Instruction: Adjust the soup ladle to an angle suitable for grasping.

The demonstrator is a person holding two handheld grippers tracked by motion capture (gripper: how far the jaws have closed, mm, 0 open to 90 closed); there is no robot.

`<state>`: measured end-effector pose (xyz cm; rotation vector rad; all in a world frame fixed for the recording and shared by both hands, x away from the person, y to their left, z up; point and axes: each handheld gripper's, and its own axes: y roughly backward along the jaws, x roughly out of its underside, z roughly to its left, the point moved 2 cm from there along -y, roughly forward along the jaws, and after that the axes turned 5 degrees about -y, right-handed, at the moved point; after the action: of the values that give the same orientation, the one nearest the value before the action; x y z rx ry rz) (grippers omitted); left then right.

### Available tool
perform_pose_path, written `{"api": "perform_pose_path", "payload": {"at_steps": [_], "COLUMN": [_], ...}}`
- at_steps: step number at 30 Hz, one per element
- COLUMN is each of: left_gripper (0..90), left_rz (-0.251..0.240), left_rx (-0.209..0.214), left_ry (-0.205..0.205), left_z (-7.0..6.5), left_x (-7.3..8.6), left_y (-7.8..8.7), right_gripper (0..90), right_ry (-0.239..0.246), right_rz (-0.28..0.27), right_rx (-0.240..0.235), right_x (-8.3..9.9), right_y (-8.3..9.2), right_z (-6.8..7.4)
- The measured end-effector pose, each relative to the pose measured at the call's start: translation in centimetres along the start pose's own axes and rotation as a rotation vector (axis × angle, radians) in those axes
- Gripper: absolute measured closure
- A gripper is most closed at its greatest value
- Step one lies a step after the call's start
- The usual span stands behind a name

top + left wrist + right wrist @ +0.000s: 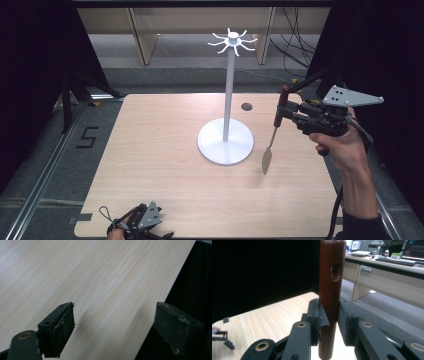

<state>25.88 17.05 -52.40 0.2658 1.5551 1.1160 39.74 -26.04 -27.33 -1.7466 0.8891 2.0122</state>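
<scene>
Two grippers at one pale wooden table [165,165], one held in each hand.

Right gripper [283,114] at about 3 o'clock of the table, raised above the surface, jaws pinching the dark red-brown wooden handle of one spoon [274,131]. Handle upright, metal shaft hanging straight down, one silver bowl at the bottom, just beside the stand's base on its 3 o'clock side; contact with the tabletop impossible to judge. Right hand [345,145] wrapped around the gripper's grip, forearm entering from 5 o'clock, one grey three-cornered plate on top.

Seen in the right gripper view: both black jaws pressed against the handle [331,290] from either side, one oval hole near the handle's top, lettering running along the wood just above the pinch point.

Left gripper [142,220] low at 7 o'clock of the table, at its near edge, also topped by one grey plate. Seen in the left gripper view: two black padded jaws spread wide apart, one pad [60,331] over the wood, the other past the table's edge over dark floor, bare wood grain between them.

One white stand [226,142] near the table's centre: one round flat base, one thin upright pole, one crown of curved hooks at the top, roughly eight, all bare.

One small dark round hole [246,106] in the tabletop at about 1 o'clock of the stand's base.
</scene>
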Motion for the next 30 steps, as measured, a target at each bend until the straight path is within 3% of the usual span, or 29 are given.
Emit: {"api": "perform_pose_path", "payload": {"at_steps": [4, 12, 17, 26, 30], "left_gripper": [16.0, 15.9, 15.9, 15.9, 15.9], "left_rz": [0.002, 0.0, -0.002, -0.007, -0.007], "left_rx": [0.006, 0.006, 0.004, 0.003, -0.001], "left_ry": [-0.005, -0.004, -0.002, 0.002, 0.002], "left_z": [0.0, 0.0, 0.0, 0.0, 0.0], "left_x": [0.0, 0.0, 0.0, 0.0, 0.0], "left_y": [0.0, 0.0, 0.1, 0.1, 0.1], "right_gripper": [73.9, 73.9, 73.8, 73.9, 73.9], "right_ry": [-0.002, -0.025, -0.008, -0.049, -0.021], "right_rz": [-0.024, -0.021, -0.012, -0.016, -0.01], "right_rx": [0.008, 0.04, 0.071, 0.096, 0.118], "right_x": [-0.8, -2.4, -3.2, -4.7, -5.7], "right_y": [-0.7, -2.0, -2.5, -3.9, -4.8], "right_z": [-0.4, -0.4, -0.3, -0.1, -0.2]}}
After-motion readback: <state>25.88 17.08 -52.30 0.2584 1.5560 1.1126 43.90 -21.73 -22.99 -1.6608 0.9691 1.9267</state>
